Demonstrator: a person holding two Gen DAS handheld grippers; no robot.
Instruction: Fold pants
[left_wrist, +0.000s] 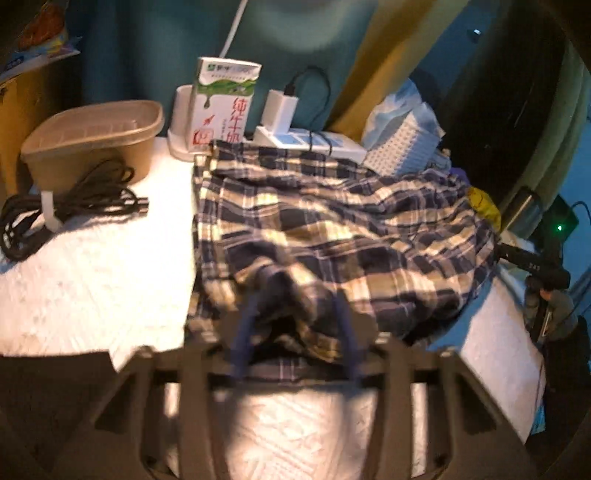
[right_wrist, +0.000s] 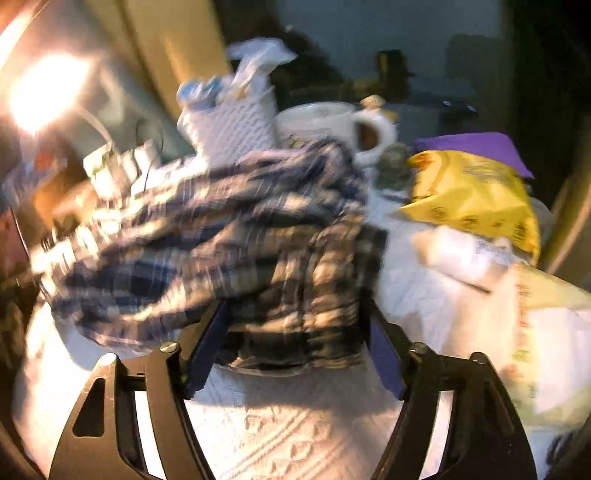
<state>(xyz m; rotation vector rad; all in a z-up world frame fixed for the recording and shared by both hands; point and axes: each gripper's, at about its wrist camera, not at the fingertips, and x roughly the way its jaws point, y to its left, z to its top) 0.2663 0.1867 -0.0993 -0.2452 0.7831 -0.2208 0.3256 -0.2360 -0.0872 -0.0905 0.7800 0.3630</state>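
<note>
Plaid pants (left_wrist: 332, 221) lie bunched on a white quilted table cover (left_wrist: 92, 266), seen from both wrist cameras. In the left wrist view the garment fills the centre and runs toward two o'clock; its long axis appears to lie from the near hem at six o'clock to the far end beside a white perforated basket (left_wrist: 402, 144) at one o'clock. The left gripper (left_wrist: 295, 314) sits at six o'clock with the near fabric edge between its blue-edged fingers (left_wrist: 243, 332); the jaws stand part open, and whether the pads press the cloth cannot be told through the blur. In the right wrist view the pants (right_wrist: 229, 236) are heaped from nine o'clock to centre, a folded edge hanging down between the fingers of the right gripper (right_wrist: 295, 332); these jaws too are part open, with gaps visible beside the cloth, so they look released rather than clenched. Both grippers lie at the garment's near edge, neither clearly nearer. A milk carton (left_wrist: 221, 107), a brown tub (left_wrist: 92, 140), a coiled black cable (left_wrist: 74, 206), a mug (right_wrist: 332, 122) and a yellow bag (right_wrist: 476, 195) crowd the far margin, limiting where the fold can travel.
</note>
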